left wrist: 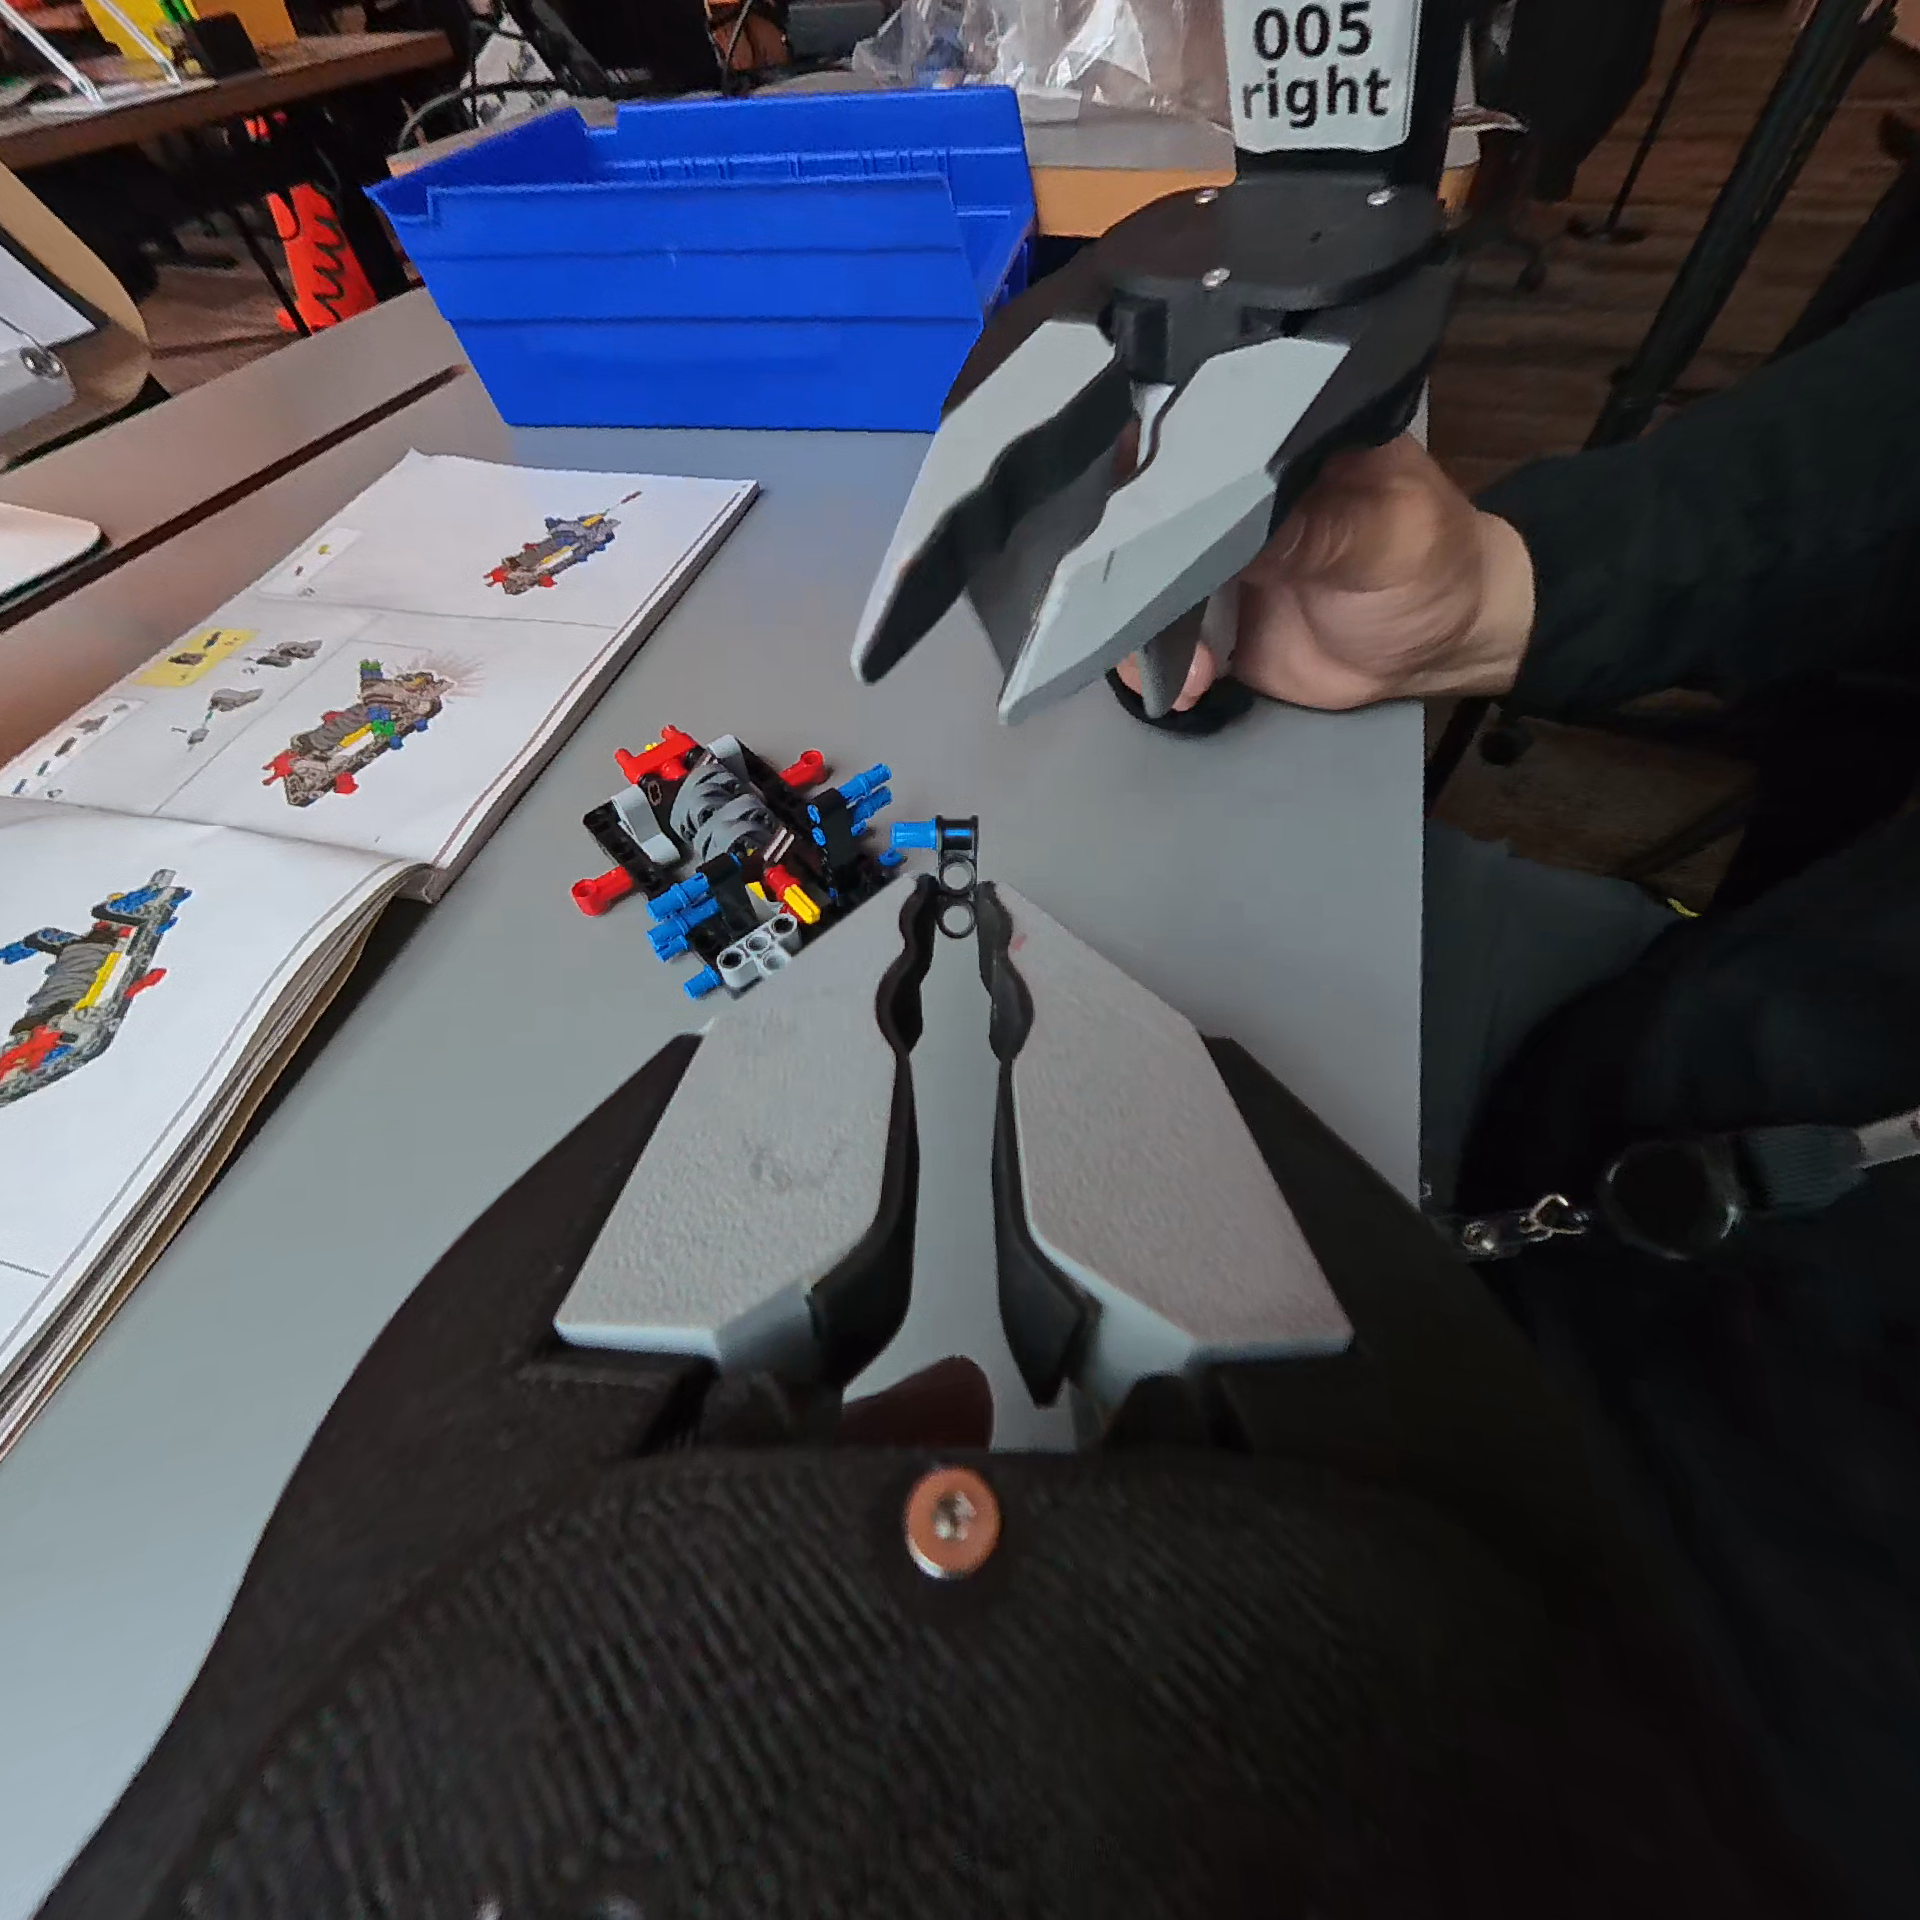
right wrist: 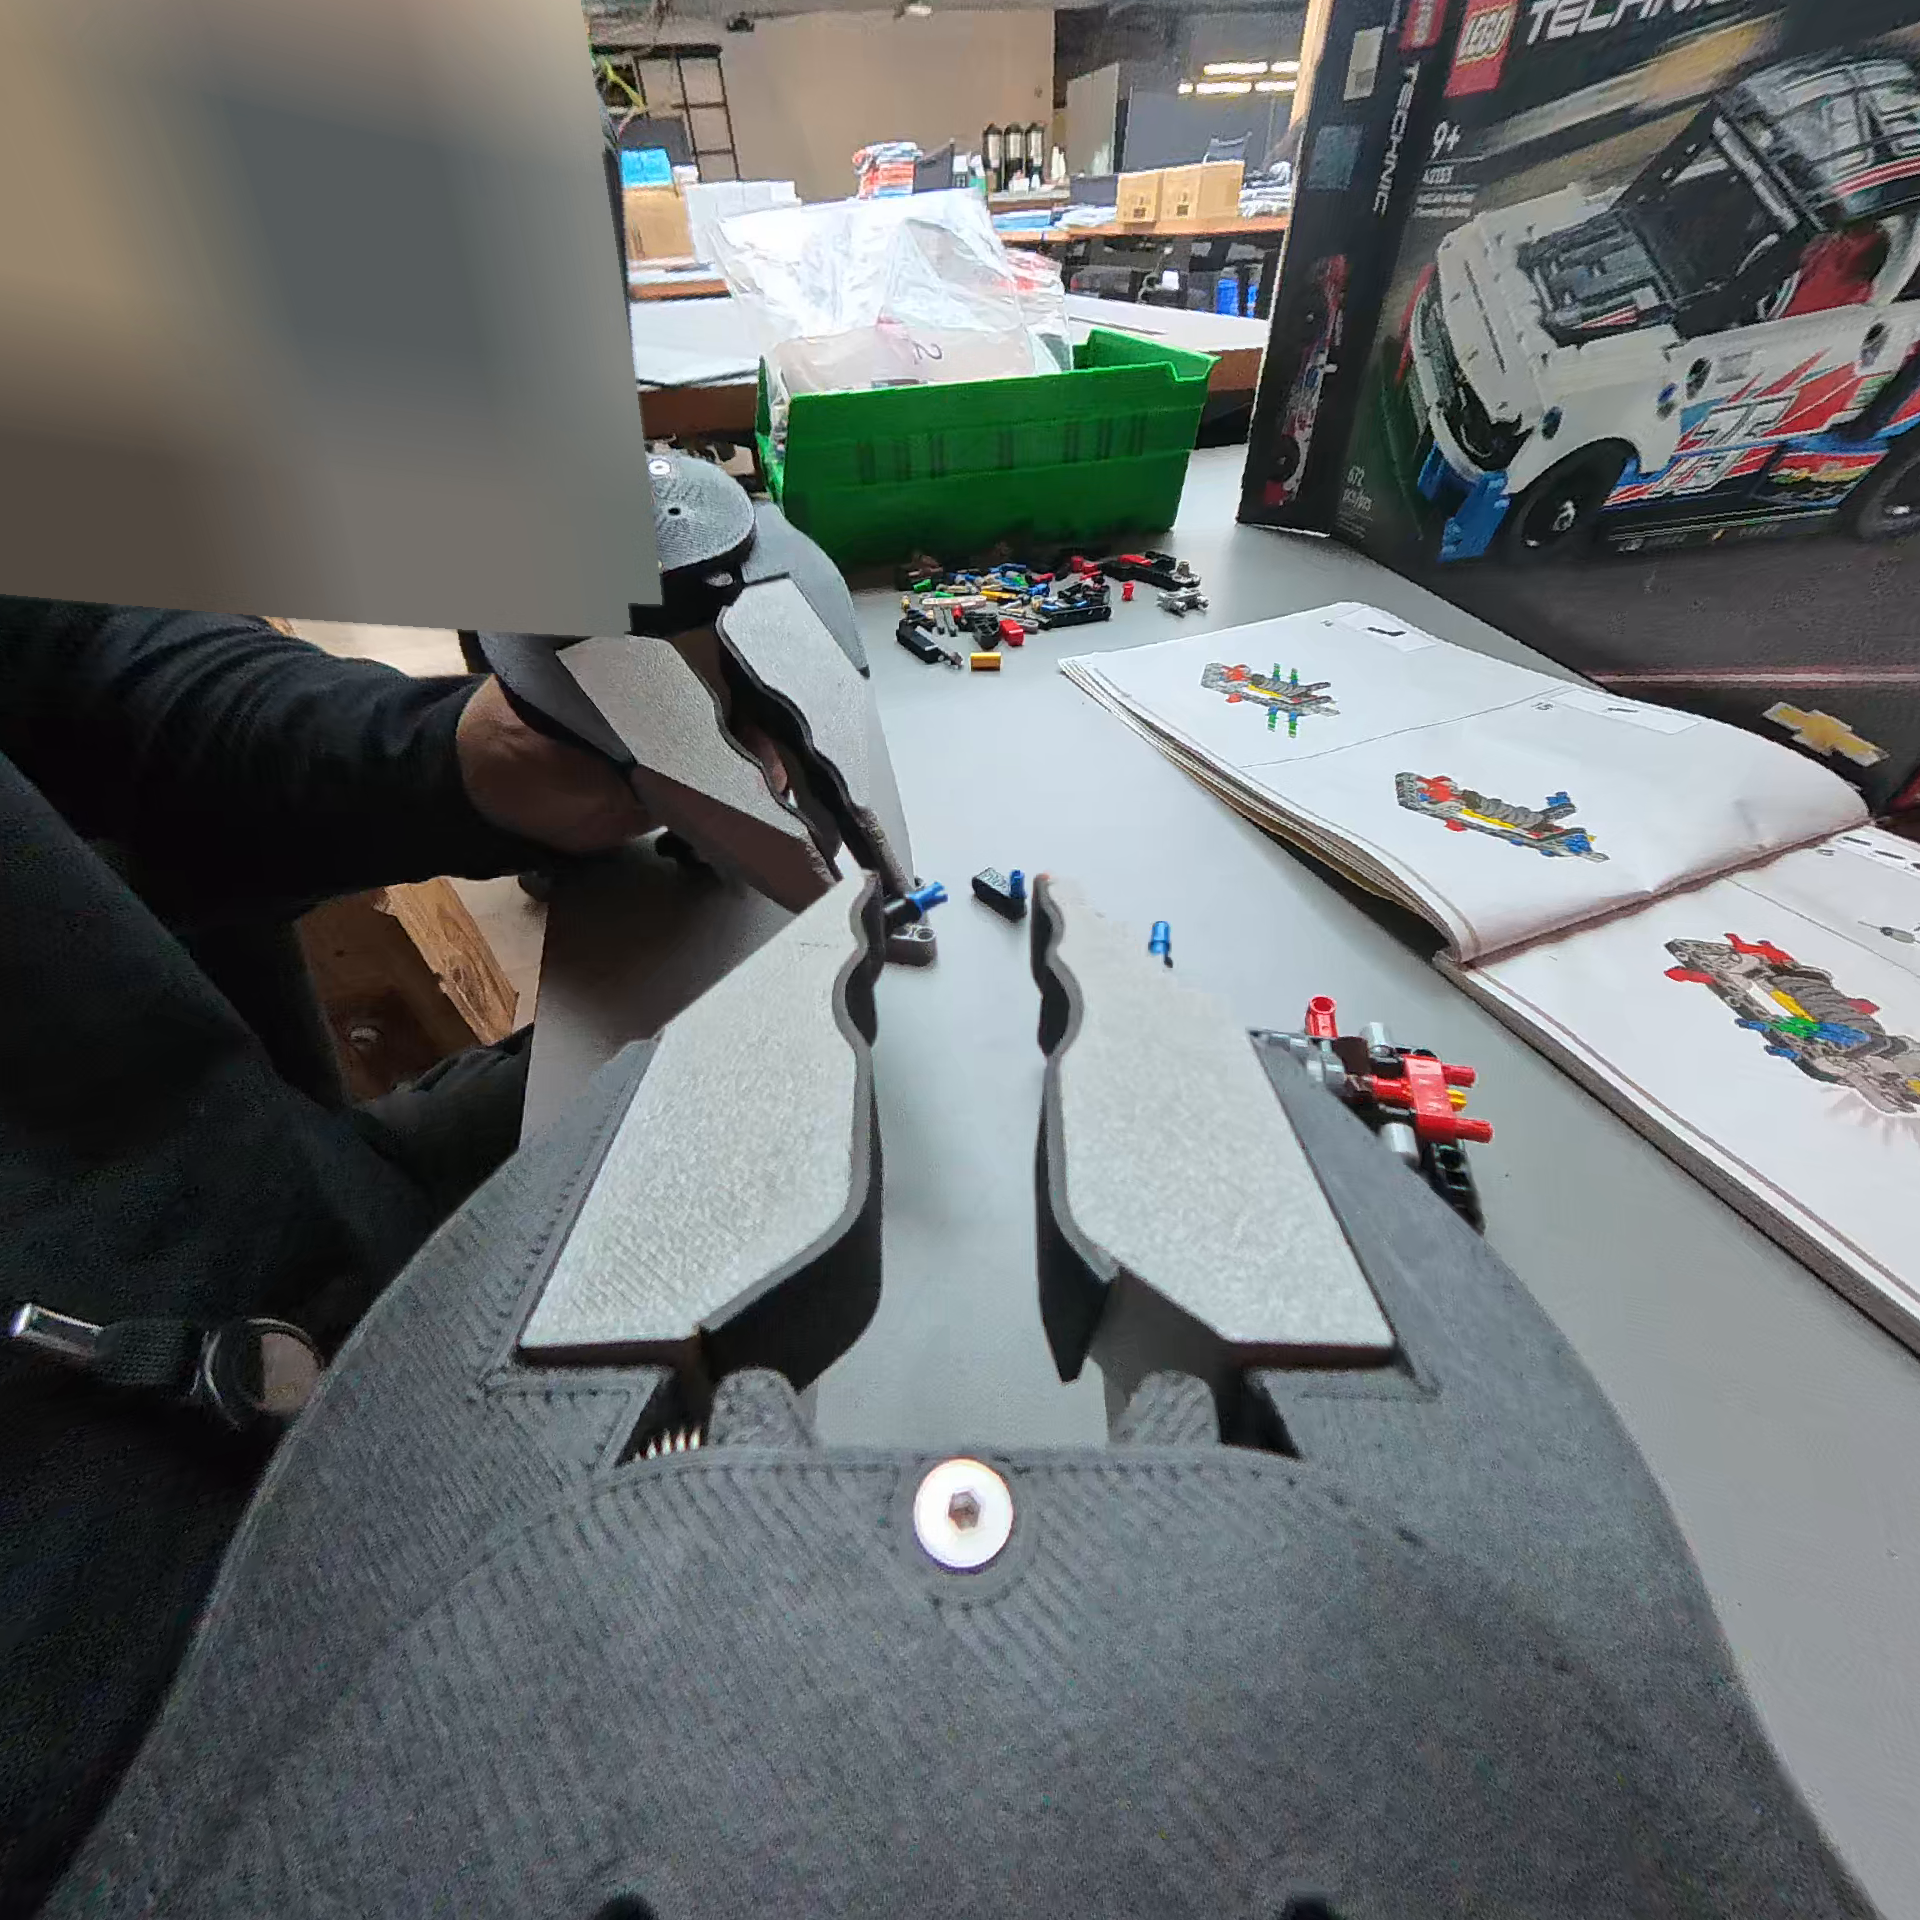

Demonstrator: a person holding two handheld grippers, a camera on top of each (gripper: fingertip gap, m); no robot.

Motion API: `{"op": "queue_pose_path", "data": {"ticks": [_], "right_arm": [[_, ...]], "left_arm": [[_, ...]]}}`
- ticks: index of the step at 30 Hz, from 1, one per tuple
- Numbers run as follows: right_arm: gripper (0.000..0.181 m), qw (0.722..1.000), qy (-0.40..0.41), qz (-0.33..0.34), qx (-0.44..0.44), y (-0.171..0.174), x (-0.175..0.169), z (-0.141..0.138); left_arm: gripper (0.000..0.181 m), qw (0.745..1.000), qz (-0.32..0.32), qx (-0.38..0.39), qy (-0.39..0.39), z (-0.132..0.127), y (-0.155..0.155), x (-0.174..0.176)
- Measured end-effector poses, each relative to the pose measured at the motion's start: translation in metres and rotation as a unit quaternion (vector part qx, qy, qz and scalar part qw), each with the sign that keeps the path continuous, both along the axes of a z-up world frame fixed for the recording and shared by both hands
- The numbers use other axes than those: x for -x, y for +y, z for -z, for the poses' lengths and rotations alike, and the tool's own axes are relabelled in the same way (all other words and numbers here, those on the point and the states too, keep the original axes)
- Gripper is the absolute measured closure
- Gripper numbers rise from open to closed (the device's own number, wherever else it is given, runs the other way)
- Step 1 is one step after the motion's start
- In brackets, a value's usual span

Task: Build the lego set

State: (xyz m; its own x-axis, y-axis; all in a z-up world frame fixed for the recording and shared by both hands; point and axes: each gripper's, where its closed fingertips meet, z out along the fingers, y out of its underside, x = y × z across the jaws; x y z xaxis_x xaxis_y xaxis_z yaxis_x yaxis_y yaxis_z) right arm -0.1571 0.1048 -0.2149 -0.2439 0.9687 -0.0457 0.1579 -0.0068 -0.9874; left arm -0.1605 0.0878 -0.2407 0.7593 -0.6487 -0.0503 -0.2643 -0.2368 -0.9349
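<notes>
The left gripper (left wrist: pixel 956 902) is pinching a black connector (left wrist: pixel 957 865) beside the small, barely begun chassis (left wrist: pixel 732 857), while the right gripper (right wrist: pixel 951 904) is hanging open and loose parts (right wrist: pixel 1023 603) are waiting on the bench (right wrist: pixel 1039 748).

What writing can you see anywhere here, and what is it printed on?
I do not quote writing; these bear it.
White label on the right gripper: large black print.
Dark cardboard set box: logos, numbers.
Open white instruction booklet: small marks, too small to read.

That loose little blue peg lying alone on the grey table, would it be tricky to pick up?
Probably. The blue peg looks round, so it may roll if nudged. It seems tiny beside the open right gripper, so easy to miss, though likely light and stiff plastic.
</notes>
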Motion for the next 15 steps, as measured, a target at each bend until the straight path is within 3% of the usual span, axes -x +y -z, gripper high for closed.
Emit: {"op": "queue_pose_path", "data": {"ticks": [15], "right_arm": [[0.169, 0.999, -0.008, -0.020, 0.040, -0.0032, 0.0002, 0.0019]], "left_arm": [[0.176, 0.999, -0.013, -0.036, 0.014, -0.0045, 0.0015, 0.0039]]}}
